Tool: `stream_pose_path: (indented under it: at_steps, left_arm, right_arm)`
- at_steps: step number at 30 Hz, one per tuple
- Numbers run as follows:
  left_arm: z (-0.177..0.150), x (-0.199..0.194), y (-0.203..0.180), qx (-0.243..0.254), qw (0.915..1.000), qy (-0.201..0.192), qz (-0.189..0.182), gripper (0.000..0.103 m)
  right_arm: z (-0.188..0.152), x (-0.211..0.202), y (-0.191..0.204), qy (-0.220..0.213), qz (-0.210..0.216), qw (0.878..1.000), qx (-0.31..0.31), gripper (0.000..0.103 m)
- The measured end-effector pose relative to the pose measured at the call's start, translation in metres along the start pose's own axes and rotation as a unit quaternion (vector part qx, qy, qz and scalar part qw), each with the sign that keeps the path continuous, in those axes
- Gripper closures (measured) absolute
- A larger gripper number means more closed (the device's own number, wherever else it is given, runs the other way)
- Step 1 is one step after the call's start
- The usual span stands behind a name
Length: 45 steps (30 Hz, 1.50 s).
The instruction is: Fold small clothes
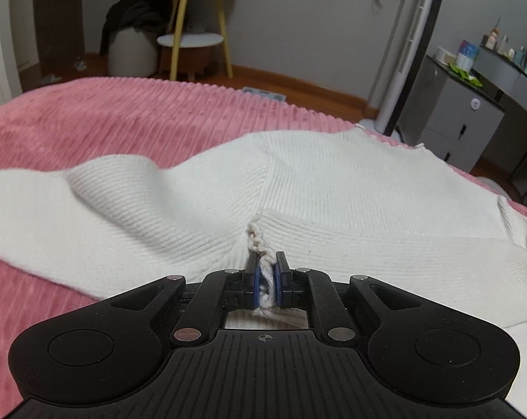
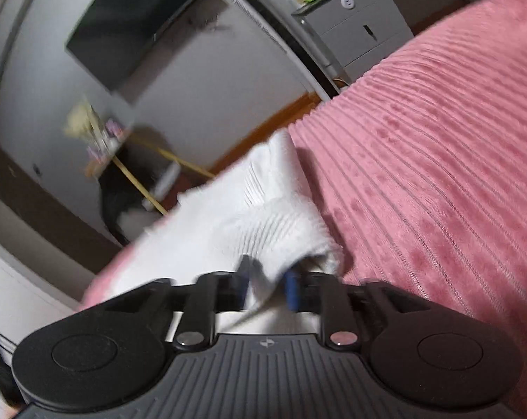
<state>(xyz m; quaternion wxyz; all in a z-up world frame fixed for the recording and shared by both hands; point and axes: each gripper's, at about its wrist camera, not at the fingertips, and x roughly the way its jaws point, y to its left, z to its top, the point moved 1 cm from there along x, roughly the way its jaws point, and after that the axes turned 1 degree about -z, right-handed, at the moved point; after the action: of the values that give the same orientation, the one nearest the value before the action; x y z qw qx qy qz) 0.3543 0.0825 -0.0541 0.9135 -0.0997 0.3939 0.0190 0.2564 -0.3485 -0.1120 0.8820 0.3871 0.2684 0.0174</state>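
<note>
A white ribbed knit garment (image 1: 315, 181) lies spread on the pink ribbed blanket (image 1: 106, 118), one sleeve reaching left. My left gripper (image 1: 267, 262) is shut on a bunched edge of the garment at its near side. In the right wrist view, which is blurred and tilted, my right gripper (image 2: 268, 276) has its fingers around a thick fold of the same white garment (image 2: 263, 209), lifted off the pink blanket (image 2: 438, 139). The jaws stand partly apart with cloth between them.
Beyond the bed are a yellow-legged side table (image 1: 190, 35), a white stool with dark clothes (image 1: 134, 45), a tall white fan (image 1: 413, 49) and a grey cabinet (image 1: 462, 118) with bottles. The cabinet (image 2: 357, 31) also shows in the right wrist view.
</note>
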Motion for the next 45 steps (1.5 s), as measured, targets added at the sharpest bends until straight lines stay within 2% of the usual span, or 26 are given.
stream_pose_path:
  at_steps: [4,5,6,8,10,12,15,20,21,22,23,24,26,27,28,30,34,38,41,45]
  left_arm:
    - [0.001,-0.001,0.004,-0.008,0.9999,0.000,-0.007,0.093]
    - [0.001,-0.001,0.004,-0.007,1.0000,-0.001,-0.006,0.093]
    - [0.002,-0.001,0.003,-0.005,1.0000,-0.003,-0.003,0.093]
    - [0.003,-0.002,0.002,-0.002,1.0000,-0.003,-0.001,0.093]
    - [0.005,-0.003,0.001,0.005,1.0000,-0.006,0.004,0.093]
    - [0.006,-0.006,0.002,0.004,0.9999,-0.009,0.004,0.093]
    - [0.005,-0.006,0.004,0.004,1.0000,-0.007,0.004,0.093]
    - [-0.001,0.000,0.003,0.024,0.9993,0.006,0.030,0.088]
    - [0.000,-0.002,0.004,0.020,0.9993,0.006,0.031,0.087]
    - [0.001,-0.005,0.005,0.014,0.9993,0.006,0.034,0.086]
    - [0.002,-0.008,0.005,0.012,0.9992,0.004,0.038,0.086]
    - [0.003,-0.011,0.004,0.014,0.9990,0.002,0.042,0.083]
    - [0.005,-0.018,0.003,0.019,0.9983,-0.009,0.054,0.071]
    - [0.006,-0.022,0.003,0.019,0.9982,-0.015,0.054,0.063]
    - [0.007,-0.025,0.004,0.017,0.9984,-0.018,0.051,0.059]
    - [0.007,-0.027,0.007,0.002,0.9990,-0.017,0.041,0.058]
    - [0.001,-0.019,0.008,-0.018,0.9996,0.001,0.024,0.058]
    - [-0.006,-0.010,0.001,-0.011,0.9998,0.016,0.009,0.060]
    - [-0.005,-0.005,0.002,-0.015,0.9997,0.020,0.000,0.070]
    - [-0.001,-0.001,0.003,-0.018,0.9995,0.024,-0.011,0.091]
  right_arm:
    - [0.007,-0.004,-0.031,-0.007,0.046,0.992,0.113,0.067]
    - [0.007,-0.004,-0.036,-0.007,0.045,0.991,0.128,0.075]
    - [0.006,-0.003,-0.038,-0.006,0.034,0.991,0.130,0.088]
    - [0.003,-0.001,-0.036,-0.004,0.002,0.995,0.100,0.098]
    - [0.000,-0.003,-0.027,-0.013,-0.015,0.998,0.059,0.097]
    - [-0.001,-0.008,-0.013,-0.028,-0.040,0.999,-0.014,0.097]
    - [-0.008,-0.012,0.006,-0.046,-0.067,0.993,-0.091,0.097]
    - [-0.020,-0.006,0.023,-0.020,-0.136,0.968,-0.208,0.098]
    - [-0.019,-0.007,0.026,-0.016,-0.135,0.967,-0.214,0.095]
    - [-0.016,-0.011,0.026,-0.014,-0.125,0.971,-0.205,0.093]
    - [-0.011,-0.016,0.023,-0.008,-0.106,0.977,-0.186,0.086]
    - [-0.003,-0.016,0.023,0.001,-0.085,0.983,-0.162,0.079]
    - [0.012,-0.023,0.015,0.025,-0.049,0.993,-0.108,0.072]
    - [0.018,-0.029,0.009,0.026,-0.032,0.996,-0.082,0.072]
    - [0.023,-0.034,0.004,0.022,-0.018,0.998,-0.060,0.072]
    - [0.029,-0.045,-0.003,0.013,0.001,0.999,-0.035,0.072]
    - [0.037,-0.060,-0.001,-0.036,-0.036,0.997,-0.062,0.072]
    - [0.026,-0.043,0.004,-0.024,-0.048,0.995,-0.087,0.072]
    - [0.024,-0.030,0.012,-0.021,-0.077,0.989,-0.126,0.074]
    - [0.031,-0.021,0.022,-0.032,-0.096,0.986,-0.136,0.074]
